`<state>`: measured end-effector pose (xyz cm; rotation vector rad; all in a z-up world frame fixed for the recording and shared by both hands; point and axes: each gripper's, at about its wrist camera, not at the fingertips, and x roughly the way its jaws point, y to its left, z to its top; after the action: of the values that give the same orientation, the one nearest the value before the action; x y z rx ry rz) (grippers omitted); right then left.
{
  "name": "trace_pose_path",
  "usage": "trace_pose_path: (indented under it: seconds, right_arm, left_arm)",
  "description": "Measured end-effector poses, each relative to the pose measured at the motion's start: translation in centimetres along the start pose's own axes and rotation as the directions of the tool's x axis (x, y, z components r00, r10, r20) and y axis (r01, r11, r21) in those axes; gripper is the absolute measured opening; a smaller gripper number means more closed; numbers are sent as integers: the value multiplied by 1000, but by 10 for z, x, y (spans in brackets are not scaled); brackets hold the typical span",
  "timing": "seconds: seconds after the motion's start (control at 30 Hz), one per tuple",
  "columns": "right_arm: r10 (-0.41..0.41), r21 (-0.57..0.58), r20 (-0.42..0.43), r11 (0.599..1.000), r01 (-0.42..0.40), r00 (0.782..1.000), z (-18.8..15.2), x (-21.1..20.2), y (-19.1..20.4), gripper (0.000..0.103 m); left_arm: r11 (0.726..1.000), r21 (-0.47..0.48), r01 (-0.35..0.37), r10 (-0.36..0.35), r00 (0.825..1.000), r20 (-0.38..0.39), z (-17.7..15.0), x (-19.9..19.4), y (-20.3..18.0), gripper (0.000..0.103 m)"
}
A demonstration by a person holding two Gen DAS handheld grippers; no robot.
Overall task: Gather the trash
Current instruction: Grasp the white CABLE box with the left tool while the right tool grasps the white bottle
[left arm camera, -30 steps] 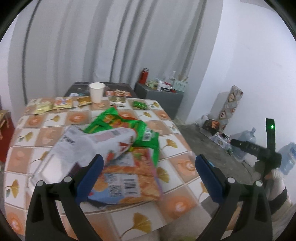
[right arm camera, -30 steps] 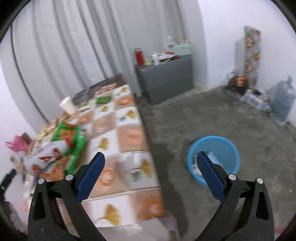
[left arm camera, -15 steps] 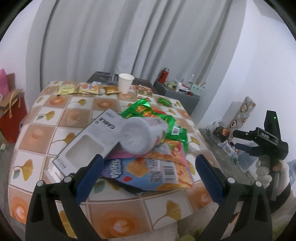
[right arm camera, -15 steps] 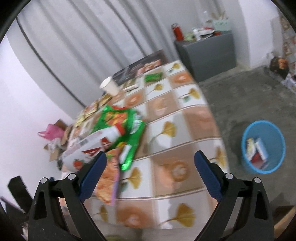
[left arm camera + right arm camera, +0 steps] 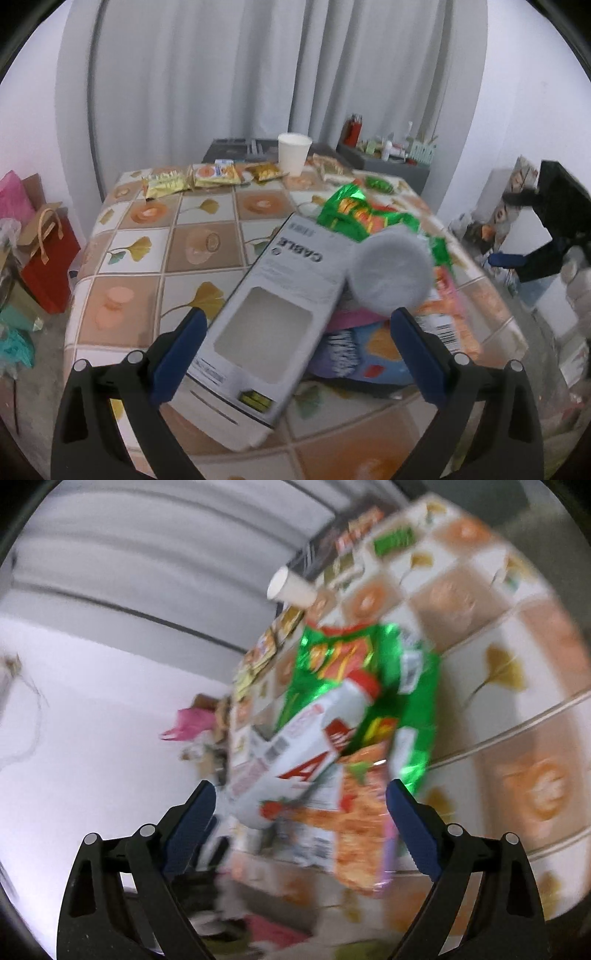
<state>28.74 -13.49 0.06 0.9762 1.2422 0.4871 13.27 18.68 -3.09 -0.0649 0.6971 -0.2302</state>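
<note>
trash pile | box reads "CABLE" | carton shows red "A" | both claws apart, holding nothing

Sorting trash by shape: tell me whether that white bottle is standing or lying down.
Lying down: the white bottle rests on its side across the snack bags, red cap toward the paper cup.

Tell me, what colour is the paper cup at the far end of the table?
White. The paper cup shows best in the left wrist view, standing upright on the table.

One paper cup, one grey cable box, one green snack bag, one milk carton, one red gift bag
</note>
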Motion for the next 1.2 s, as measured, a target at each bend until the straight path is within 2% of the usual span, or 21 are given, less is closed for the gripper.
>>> trace_pose_path:
  seconds: [0.13, 0.43, 0.77, 0.93, 1.03, 1.2]
  right_arm:
    - [66, 110, -69, 992, -58, 995, 12, 26, 2, 89]
    - [89, 238, -171, 970, -46, 981, 17, 80, 3, 87]
    - [80, 313, -196, 950, -15, 977, 25, 103, -7, 84]
    - [73, 331, -196, 944, -4, 978, 24, 109, -5, 83]
    - [68, 343, -197, 939, 4, 978, 25, 115, -5, 77]
    - [52, 353, -205, 935, 24, 977, 22, 119, -10, 68]
  left_arm:
    - [1000, 15, 3, -3, 999, -53, 2, 20, 12, 97]
    - [996, 56, 72, -65, 990, -125, 1, 40, 14, 97]
    - [990, 128, 52, -30, 985, -168, 5, 61, 10, 97]
    - [994, 97, 50, -30, 980, -194, 8, 70, 15, 97]
    - [994, 77, 75, -58, 978, -203, 9, 70, 16, 97]
    - [993, 87, 84, -62, 971, -229, 10, 72, 13, 97]
